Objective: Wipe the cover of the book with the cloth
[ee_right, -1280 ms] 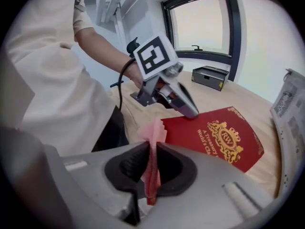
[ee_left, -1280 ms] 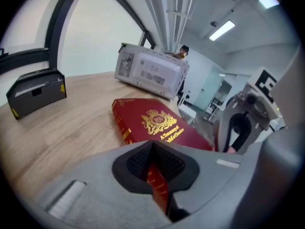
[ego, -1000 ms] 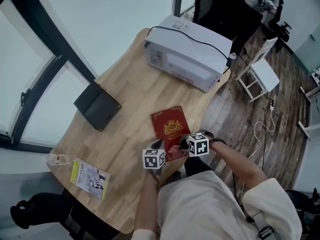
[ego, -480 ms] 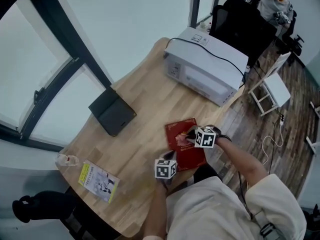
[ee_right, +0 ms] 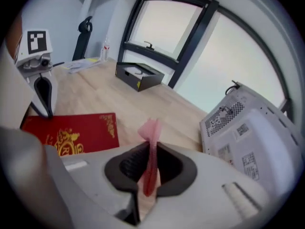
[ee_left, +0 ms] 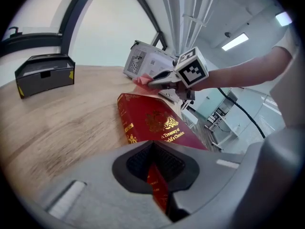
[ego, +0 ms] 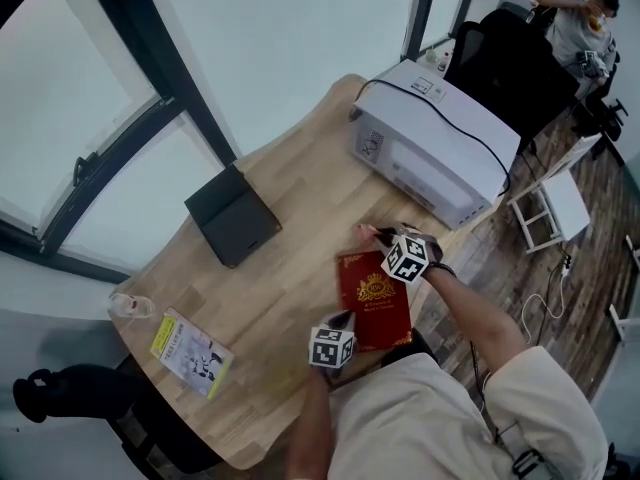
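left gripper (ego: pixel 343 321): fingers pinching near edge of red book (ego: pixel 375 298), anchoring it on desk (ego: pixel 290 268) | right gripper (ego: pixel 378 236): fingers pinching pink cloth (ee_right: pixel 150 142), just past book's far edge | advice: lower cloth flat onto cover, light overlapping strokes, anchor firm

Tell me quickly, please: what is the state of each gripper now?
Left gripper: shut on an edge of the red book.
Right gripper: shut on the pink cloth.

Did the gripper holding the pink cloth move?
Yes. The right gripper, with the pink cloth, slid across the red book from near edge to far edge, toward the white machine.
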{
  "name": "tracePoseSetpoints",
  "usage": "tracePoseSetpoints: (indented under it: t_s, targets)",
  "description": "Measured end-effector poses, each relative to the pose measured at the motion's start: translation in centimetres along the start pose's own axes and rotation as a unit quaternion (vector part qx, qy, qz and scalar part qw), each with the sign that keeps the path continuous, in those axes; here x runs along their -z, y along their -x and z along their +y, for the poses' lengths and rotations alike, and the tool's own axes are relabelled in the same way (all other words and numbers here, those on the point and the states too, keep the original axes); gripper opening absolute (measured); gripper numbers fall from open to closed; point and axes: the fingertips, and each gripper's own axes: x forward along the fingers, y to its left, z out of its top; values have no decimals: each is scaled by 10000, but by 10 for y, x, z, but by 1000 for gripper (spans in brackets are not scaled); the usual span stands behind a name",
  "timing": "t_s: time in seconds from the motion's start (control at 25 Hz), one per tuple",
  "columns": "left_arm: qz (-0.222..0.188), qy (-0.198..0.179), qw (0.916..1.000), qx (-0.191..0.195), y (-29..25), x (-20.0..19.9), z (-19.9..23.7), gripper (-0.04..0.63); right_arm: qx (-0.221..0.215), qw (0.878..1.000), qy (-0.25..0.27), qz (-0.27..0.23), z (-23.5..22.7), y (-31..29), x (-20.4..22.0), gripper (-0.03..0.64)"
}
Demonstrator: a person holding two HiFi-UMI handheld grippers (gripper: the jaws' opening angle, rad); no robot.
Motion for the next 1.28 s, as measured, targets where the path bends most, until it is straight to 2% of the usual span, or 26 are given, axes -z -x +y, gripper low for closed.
tracePoseSetpoints:
  t_s: [0.04, 0.12, 0.2, 0.28, 0.4, 0.6, 0.72, 1.04, 1.28]
  targets:
    - [-6, 3, 10000, 5, 0, 0, 1, 8, 89, 9998, 45, -179, 0, 1, -11, 35]
    - [-24, 24, 10000, 11, -1, -1, 2, 8, 63, 9979, 474, -430, 17, -1, -27, 35]
    - [-52, 59, 10000, 13, -2, -2, 2, 6, -279, 9921, 1121, -485, 53, -8, -33, 35]
    - [-60, 84, 9999, 10, -2, -1, 1, 8, -552, 9856, 1531, -466, 86, -13, -34, 37]
    - [-70, 94, 9999, 31, -1, 0, 2, 6, -718, 9868, 1351, -538, 106, -12, -43, 38]
    - [-88, -57, 9999, -30, 5, 0, 5, 8, -1264, 9822, 1282, -538, 134, -3, -49, 38]
    - [-200, 146, 9997, -76, 17, 5, 12, 8, -1602, 9768, 1350, -450, 152, 10, -42, 38]
    - [-290, 239, 9989, -286, 38, 16, 36, 8, -2014, 9698, 1295, -457, 201, 39, -32, 38]
    - [-429, 334, 9980, -324, 41, 15, 38, 8, -2078, 9736, 742, -580, 236, 60, -30, 40]
